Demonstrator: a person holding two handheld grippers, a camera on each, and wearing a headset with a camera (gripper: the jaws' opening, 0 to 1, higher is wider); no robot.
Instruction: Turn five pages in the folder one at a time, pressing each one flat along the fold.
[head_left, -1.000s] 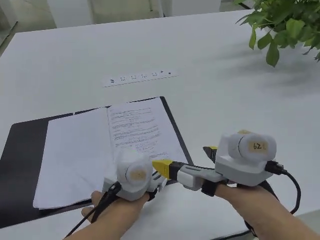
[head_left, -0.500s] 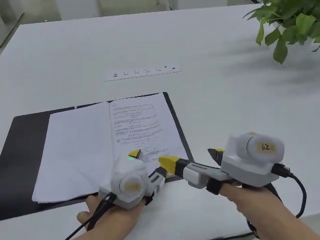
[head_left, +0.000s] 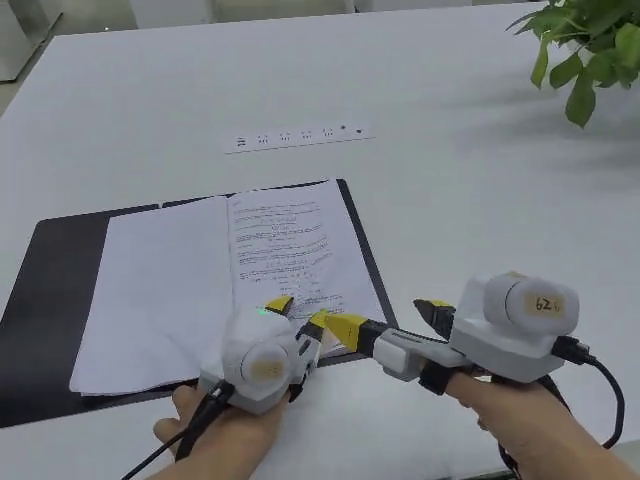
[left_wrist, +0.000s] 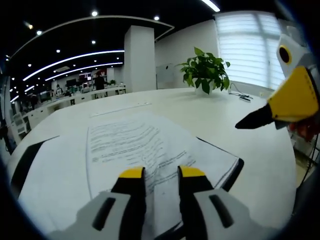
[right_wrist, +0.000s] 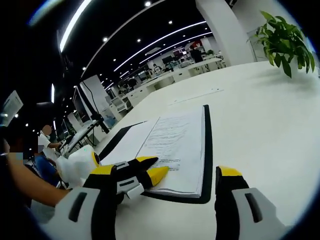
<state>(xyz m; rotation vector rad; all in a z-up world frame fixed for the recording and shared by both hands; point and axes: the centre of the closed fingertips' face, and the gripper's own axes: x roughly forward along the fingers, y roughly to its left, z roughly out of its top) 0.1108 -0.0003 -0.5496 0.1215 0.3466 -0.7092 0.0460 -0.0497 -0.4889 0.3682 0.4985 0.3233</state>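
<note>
Two smooth white paper pages (head_left: 160, 290) lie flat in a matte black folder (head_left: 50, 300).

The folder (head_left: 50, 270) was black, its pages (head_left: 285, 250) white with fine black print, the left gripper (head_left: 297, 312) and right gripper (head_left: 388, 318) white with yellow tips, the plant (head_left: 590, 50) at two o'clock green.
</note>
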